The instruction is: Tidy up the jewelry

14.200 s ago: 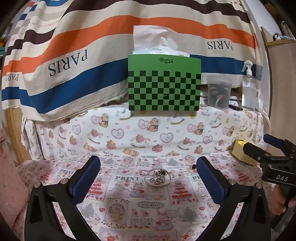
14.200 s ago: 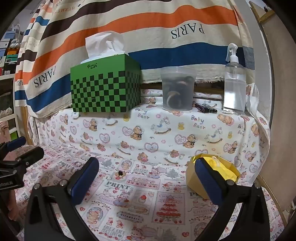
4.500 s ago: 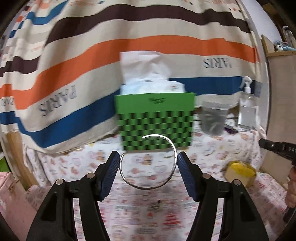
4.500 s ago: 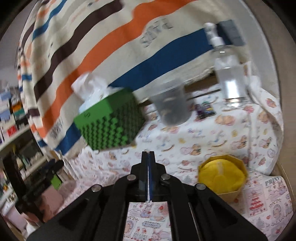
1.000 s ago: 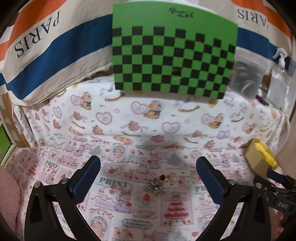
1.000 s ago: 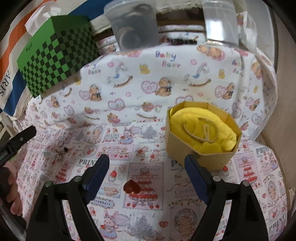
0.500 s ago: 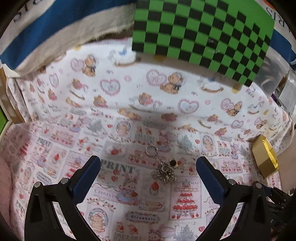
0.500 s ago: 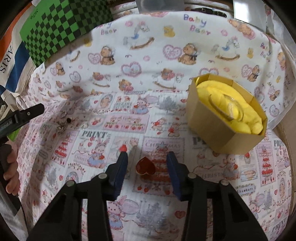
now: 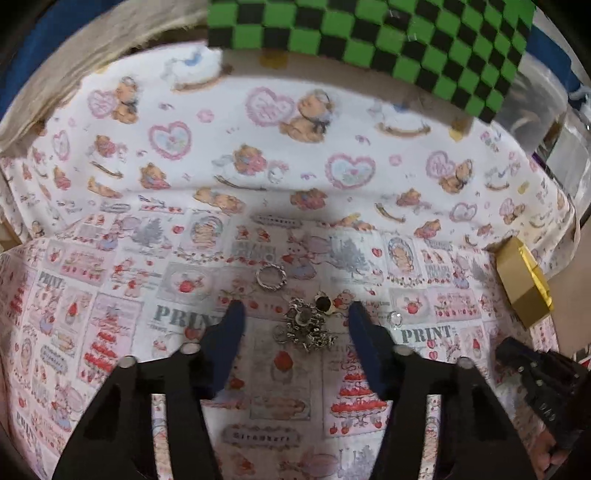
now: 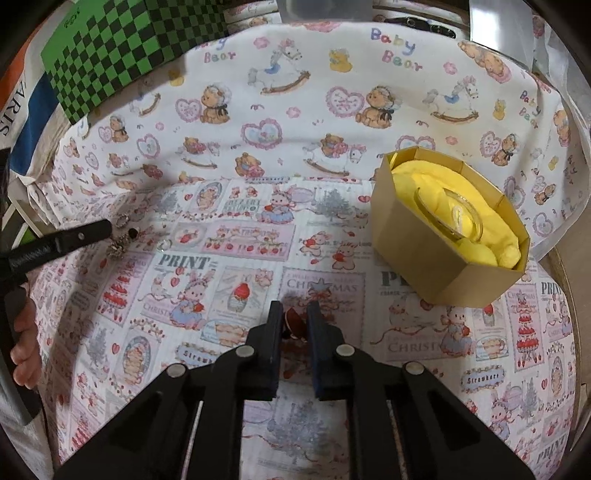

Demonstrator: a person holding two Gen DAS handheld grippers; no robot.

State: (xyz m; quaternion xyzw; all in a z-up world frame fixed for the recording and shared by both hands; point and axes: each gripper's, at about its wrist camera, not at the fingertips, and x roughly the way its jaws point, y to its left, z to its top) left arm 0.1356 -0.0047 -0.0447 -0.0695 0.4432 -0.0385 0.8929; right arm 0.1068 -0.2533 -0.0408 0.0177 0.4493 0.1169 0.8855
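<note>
My left gripper (image 9: 295,314) is open and low over a tangled silver chain (image 9: 304,326), which lies between its fingers on the printed cloth. A silver ring (image 9: 271,277), a dark stud (image 9: 322,302) and a small clear stone (image 9: 396,318) lie around it. My right gripper (image 10: 294,317) is closed on a red heart charm (image 10: 294,324) just above the cloth. The gold box (image 10: 436,258) with yellow lining holds a bangle (image 10: 448,216) and stands to the right of it. The left gripper also shows in the right wrist view (image 10: 62,240).
A green checkered tissue box (image 9: 369,33) stands on the raised shelf behind. A clear tub (image 9: 532,107) stands to its right. The gold box also shows in the left wrist view (image 9: 522,280) at the far right. The cloth-covered step rises behind the jewelry.
My left gripper has dropped toward the chain and narrowed its opening. My right gripper has closed from wide open onto the red heart charm.
</note>
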